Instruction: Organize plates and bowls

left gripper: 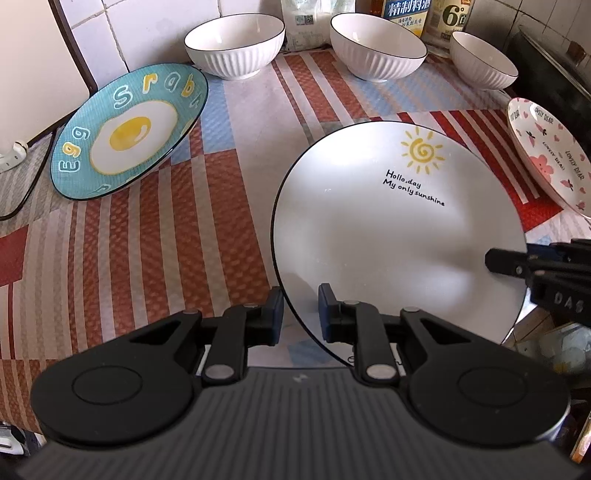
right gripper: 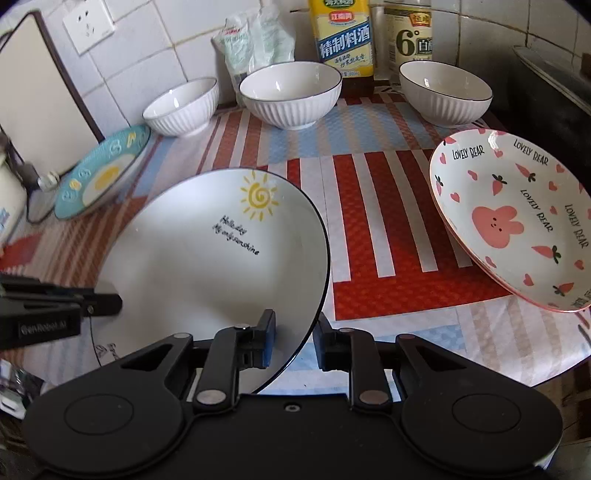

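Now both grippers straddle the sun plate (left gripper: 388, 236) rim; left gripper (left gripper: 301, 314) clenched on it, right gripper (right gripper: 295, 341) slackened; it could tip off the counter's near edge.

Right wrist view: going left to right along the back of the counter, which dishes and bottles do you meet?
Egg plate → small ribbed bowl → large ribbed bowl → yellow-labelled cooking wine bottle → bottle marked 6° → right-hand ribbed bowl.
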Action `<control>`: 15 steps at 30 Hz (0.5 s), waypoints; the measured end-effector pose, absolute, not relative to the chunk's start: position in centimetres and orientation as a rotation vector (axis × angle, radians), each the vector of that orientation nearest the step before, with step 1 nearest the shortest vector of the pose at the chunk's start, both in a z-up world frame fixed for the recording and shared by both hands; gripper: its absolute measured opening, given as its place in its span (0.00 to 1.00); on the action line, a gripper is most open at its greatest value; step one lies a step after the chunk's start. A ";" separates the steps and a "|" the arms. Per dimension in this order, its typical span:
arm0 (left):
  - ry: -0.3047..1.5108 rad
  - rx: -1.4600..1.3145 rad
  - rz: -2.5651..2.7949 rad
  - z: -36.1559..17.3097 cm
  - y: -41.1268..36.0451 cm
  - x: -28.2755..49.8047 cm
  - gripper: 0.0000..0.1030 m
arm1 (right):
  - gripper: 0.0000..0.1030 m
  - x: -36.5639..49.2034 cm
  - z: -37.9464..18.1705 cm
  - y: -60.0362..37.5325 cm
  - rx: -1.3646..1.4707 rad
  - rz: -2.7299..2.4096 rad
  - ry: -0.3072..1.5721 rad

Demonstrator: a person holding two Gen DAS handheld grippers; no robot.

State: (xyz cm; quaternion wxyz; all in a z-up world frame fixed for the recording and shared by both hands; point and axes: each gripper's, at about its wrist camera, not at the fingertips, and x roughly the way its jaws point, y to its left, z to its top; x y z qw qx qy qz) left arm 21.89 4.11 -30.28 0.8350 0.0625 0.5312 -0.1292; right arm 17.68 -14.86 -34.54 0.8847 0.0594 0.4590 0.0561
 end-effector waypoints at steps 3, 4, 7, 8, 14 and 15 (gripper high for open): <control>1.152 0.142 -0.269 -30.1 3.9 22.4 0.18 | 0.27 17.6 -34.6 -14.8 0.114 0.104 0.962; 1.166 0.144 -0.268 -30.0 3.9 22.5 0.17 | 0.27 17.5 -34.5 -14.7 0.107 0.101 0.964; 1.204 0.146 -0.275 -29.7 3.9 22.9 0.18 | 0.39 17.1 -33.8 -14.3 0.066 0.070 0.950; 1.212 0.148 -0.281 -29.4 3.9 22.9 0.18 | 0.40 16.8 -33.5 -14.4 0.071 0.074 0.936; 1.225 0.167 -0.351 -26.6 4.0 21.8 0.19 | 0.46 14.8 -30.6 -15.0 0.071 0.085 0.883; 1.221 0.180 -0.365 -26.0 4.0 21.5 0.19 | 0.47 14.4 -30.0 -15.2 0.073 0.087 0.874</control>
